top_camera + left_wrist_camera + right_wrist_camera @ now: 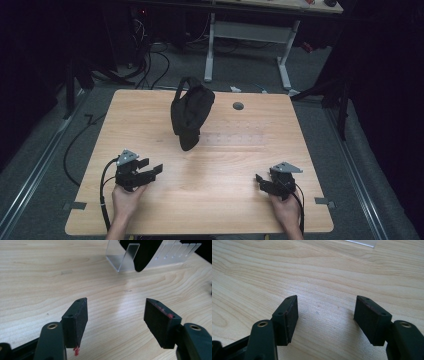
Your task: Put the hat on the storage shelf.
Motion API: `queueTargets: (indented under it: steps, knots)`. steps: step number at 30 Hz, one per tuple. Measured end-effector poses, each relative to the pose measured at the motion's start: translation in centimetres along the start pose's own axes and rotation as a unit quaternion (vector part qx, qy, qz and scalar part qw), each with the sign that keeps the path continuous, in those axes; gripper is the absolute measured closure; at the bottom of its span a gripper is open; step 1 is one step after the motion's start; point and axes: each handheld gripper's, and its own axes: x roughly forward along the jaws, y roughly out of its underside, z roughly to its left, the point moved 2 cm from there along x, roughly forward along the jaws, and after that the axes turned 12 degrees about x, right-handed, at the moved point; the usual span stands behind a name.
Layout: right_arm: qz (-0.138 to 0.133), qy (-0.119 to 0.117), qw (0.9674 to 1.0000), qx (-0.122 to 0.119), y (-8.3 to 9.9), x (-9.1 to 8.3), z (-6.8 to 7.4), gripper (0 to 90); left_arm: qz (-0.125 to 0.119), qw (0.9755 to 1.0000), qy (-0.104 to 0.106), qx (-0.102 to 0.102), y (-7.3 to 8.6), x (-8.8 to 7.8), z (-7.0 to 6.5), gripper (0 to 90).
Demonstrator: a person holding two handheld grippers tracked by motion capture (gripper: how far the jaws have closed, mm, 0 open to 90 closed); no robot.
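Note:
A black bag hangs over a clear acrylic stand at the middle of the wooden table, its strap looped at the top. My left gripper rests near the front left with its jaws open and nothing between them, pointing toward the bag. In the left gripper view the open gripper faces the bag's lower tip and the clear stand, well apart from both. My right gripper sits at the front right, open and holding nothing. The right gripper view has its gripper over bare wood.
A round grey grommet sits in the table's back right area. Beyond the table stands a white-legged desk, with cables on the floor to the left. A corner of the clear stand shows at the top of the right gripper view.

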Motion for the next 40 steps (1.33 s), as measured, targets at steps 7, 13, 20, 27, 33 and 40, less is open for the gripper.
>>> queueTargets:
  steps: [7, 13, 20, 27, 33, 40]
  knots:
    - [0.000, 0.000, 1.0000, 0.000, 0.0, 0.0, 0.0, 36.3, 0.021, 0.9995, -0.020, 0.015, 1.2, 0.5, -0.1, 36.4]
    - [0.000, 0.000, 1.0000, 0.000, 0.0, 0.0, 0.0, 36.3, 0.033, 0.9990, -0.029, 0.013, 2.2, 0.8, 0.0, 36.5]
    - [0.000, 0.000, 1.0000, 0.000, 0.0, 0.0, 0.0, 36.3, 0.052, 0.9969, -0.052, 0.029, 3.0, 1.4, -0.1, 36.3]
    - [0.000, 0.000, 1.0000, 0.000, 0.0, 0.0, 0.0, 36.3, 0.083, 0.9910, -0.086, 0.059, 3.4, 2.2, -0.3, 32.9]
    - [0.000, 0.000, 1.0000, 0.000, 0.0, 0.0, 0.0, 36.3, 0.078, 0.9900, -0.095, 0.069, 3.6, 2.5, -0.4, 30.8]
    - [0.000, 0.000, 1.0000, 0.000, 0.0, 0.0, 0.0, 36.3, 0.078, 0.9901, -0.095, 0.068, 3.6, 2.5, -0.5, 30.8]
